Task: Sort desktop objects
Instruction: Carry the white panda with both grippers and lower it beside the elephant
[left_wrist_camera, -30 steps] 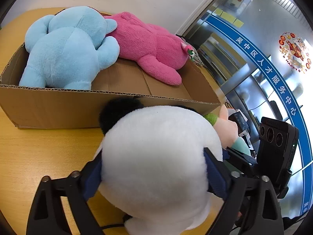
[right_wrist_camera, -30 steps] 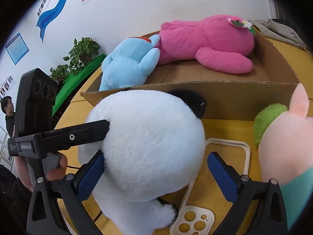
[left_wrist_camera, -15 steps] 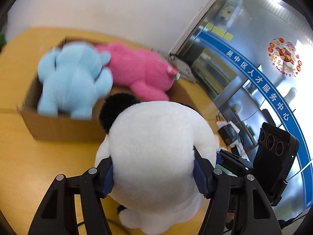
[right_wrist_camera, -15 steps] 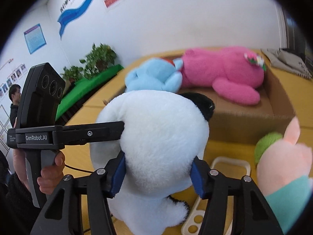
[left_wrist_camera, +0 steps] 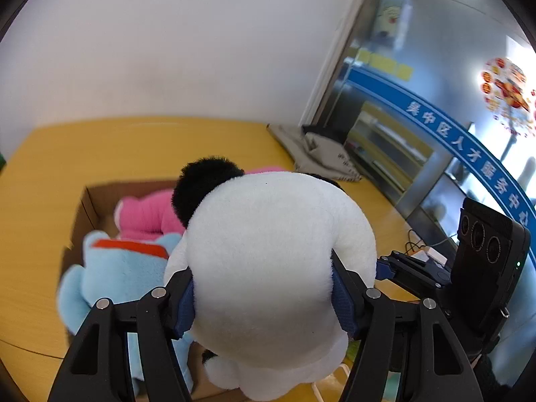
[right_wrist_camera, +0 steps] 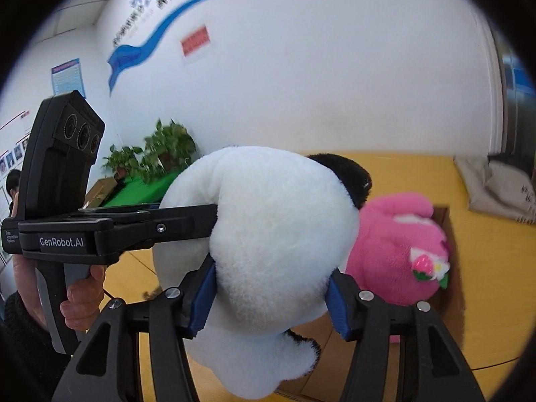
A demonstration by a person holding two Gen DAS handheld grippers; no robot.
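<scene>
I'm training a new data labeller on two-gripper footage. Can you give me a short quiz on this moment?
1. True or false: both grippers clamp the same toy.
2. Which toys already lie in the cardboard box? A) pink and blue plush B) green and yellow plush C) none
3. Fill in: the panda plush is held ____ the box.

Key
1. True: the left gripper and the right gripper each press their jaws into the panda's white body.
2. A: the pink plush and the blue plush.
3. above
</scene>
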